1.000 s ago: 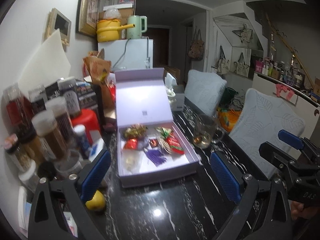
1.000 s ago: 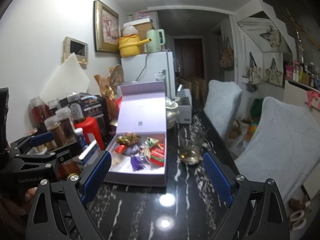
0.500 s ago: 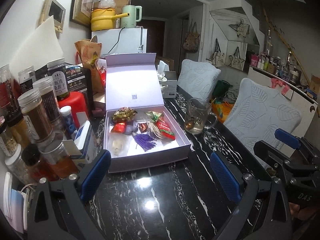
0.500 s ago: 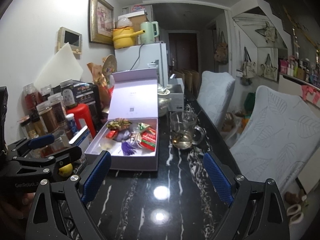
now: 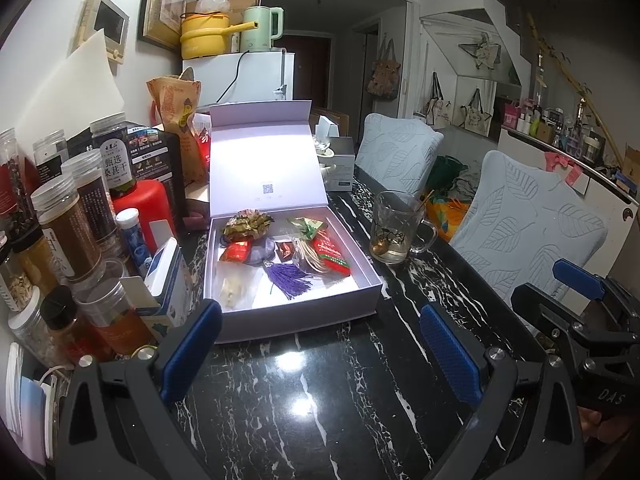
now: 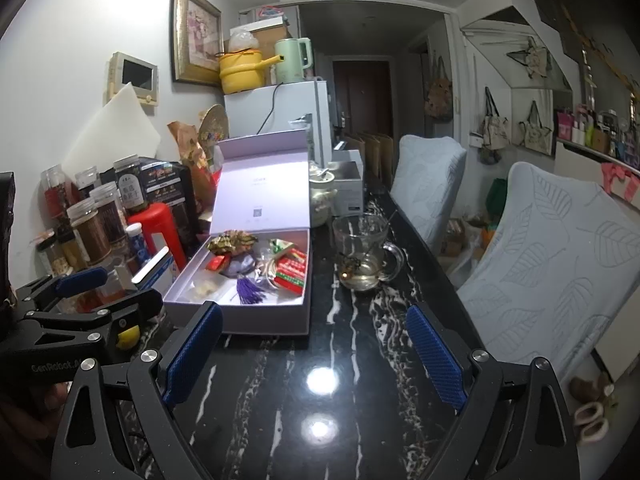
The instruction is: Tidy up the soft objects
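The black marble desk [image 5: 328,392] fills the lower half of both views. On it, at 12 o'clock from the left claw [image 5: 320,344], stands the lilac gift box [image 5: 296,312] with its lid propped upright behind. Inside lie the soft things: a gold-green fabric flower [image 5: 248,226] at the far left, a red-green packet [image 5: 330,254] at the right, a purple tassel [image 5: 288,276] in the middle and a small red sachet [image 5: 236,252] at 9 o'clock from the tassel. A glass mug [image 5: 394,236] stands at 3 o'clock beside the box, jars [image 5: 68,236] crowd its 9 o'clock side. Both claws hover open and empty above the desk, the right claw [image 6: 316,354] likewise short of the box.
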Action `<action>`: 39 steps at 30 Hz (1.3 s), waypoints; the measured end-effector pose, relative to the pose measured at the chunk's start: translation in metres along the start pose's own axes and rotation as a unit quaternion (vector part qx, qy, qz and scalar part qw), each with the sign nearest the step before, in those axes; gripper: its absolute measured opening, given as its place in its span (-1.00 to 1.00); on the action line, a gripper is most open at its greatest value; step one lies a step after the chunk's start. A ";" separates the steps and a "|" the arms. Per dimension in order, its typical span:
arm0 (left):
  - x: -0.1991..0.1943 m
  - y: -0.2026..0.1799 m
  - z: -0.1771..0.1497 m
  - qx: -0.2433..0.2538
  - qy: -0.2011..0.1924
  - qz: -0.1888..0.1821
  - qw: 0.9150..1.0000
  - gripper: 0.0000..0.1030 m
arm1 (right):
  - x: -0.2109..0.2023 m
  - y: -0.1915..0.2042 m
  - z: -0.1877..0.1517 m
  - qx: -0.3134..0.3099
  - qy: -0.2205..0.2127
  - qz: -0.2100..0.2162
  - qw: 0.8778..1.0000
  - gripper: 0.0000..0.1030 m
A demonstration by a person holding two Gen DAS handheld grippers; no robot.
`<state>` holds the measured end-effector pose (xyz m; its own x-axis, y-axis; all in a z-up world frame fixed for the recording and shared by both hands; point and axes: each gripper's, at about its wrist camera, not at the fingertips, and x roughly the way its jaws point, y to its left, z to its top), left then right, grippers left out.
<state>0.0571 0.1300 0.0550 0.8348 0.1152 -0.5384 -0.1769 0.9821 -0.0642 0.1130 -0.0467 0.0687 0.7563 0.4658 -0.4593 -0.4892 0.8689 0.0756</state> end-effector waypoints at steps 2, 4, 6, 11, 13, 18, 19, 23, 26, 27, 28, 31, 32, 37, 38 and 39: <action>0.000 0.000 0.000 0.001 0.000 0.000 1.000 0.96 | 0.000 0.000 0.000 0.000 0.000 0.000 1.000 0.83; 0.000 -0.001 0.000 0.003 0.000 0.000 1.000 0.96 | 0.000 0.000 0.000 0.000 0.000 -0.001 1.000 0.83; -0.001 -0.003 0.000 0.004 0.001 -0.001 1.000 0.96 | -0.001 -0.001 0.000 0.001 -0.001 -0.001 1.000 0.83; -0.003 -0.006 -0.001 0.005 0.000 -0.002 1.000 0.96 | -0.004 -0.002 0.000 0.001 -0.003 -0.002 1.000 0.83; -0.003 -0.008 -0.001 0.007 0.000 -0.002 1.000 0.96 | -0.005 -0.003 0.000 0.002 -0.003 -0.003 1.000 0.83; -0.004 -0.010 -0.001 0.008 0.003 -0.002 1.000 0.96 | -0.008 -0.005 -0.001 0.003 -0.006 -0.004 1.000 0.83; -0.004 -0.011 -0.002 0.008 0.003 -0.002 1.000 0.96 | -0.008 -0.005 -0.001 0.003 -0.006 -0.004 1.000 0.83; -0.003 -0.012 -0.002 0.009 0.005 -0.001 1.000 0.96 | -0.010 -0.007 -0.002 0.004 -0.007 -0.006 1.000 0.83; -0.004 -0.013 -0.003 0.011 0.006 0.001 1.000 0.96 | -0.010 -0.007 -0.002 0.004 -0.006 -0.006 1.000 0.83; -0.003 -0.013 -0.003 0.011 0.006 0.001 1.000 0.96 | -0.011 -0.008 -0.002 0.004 -0.006 -0.007 1.000 0.83; -0.003 -0.014 -0.003 0.011 0.007 0.000 1.000 0.96 | -0.011 -0.008 -0.002 0.005 -0.005 -0.007 1.000 0.83; -0.001 -0.014 -0.004 0.011 0.011 0.001 1.000 0.96 | -0.012 -0.009 -0.002 0.006 -0.005 -0.007 1.000 0.83; -0.001 -0.015 -0.004 0.011 0.012 0.000 1.000 0.96 | -0.012 -0.009 -0.002 0.006 -0.004 -0.006 1.000 0.83; -0.001 -0.016 -0.006 0.012 0.015 0.002 1.000 0.96 | -0.014 -0.009 -0.004 0.007 -0.004 -0.010 1.000 0.83; -0.001 -0.017 -0.006 0.013 0.014 0.002 1.000 0.96 | -0.014 -0.009 -0.004 0.007 -0.003 -0.010 1.000 0.83; -0.001 -0.017 -0.006 0.013 0.015 0.001 1.000 0.96 | -0.014 -0.010 -0.004 0.007 -0.002 -0.011 1.000 0.83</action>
<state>0.0557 0.1123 0.0513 0.8185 0.1133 -0.5632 -0.1651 0.9854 -0.0418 0.1055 -0.0621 0.0705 0.7686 0.4465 -0.4581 -0.4659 0.8814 0.0773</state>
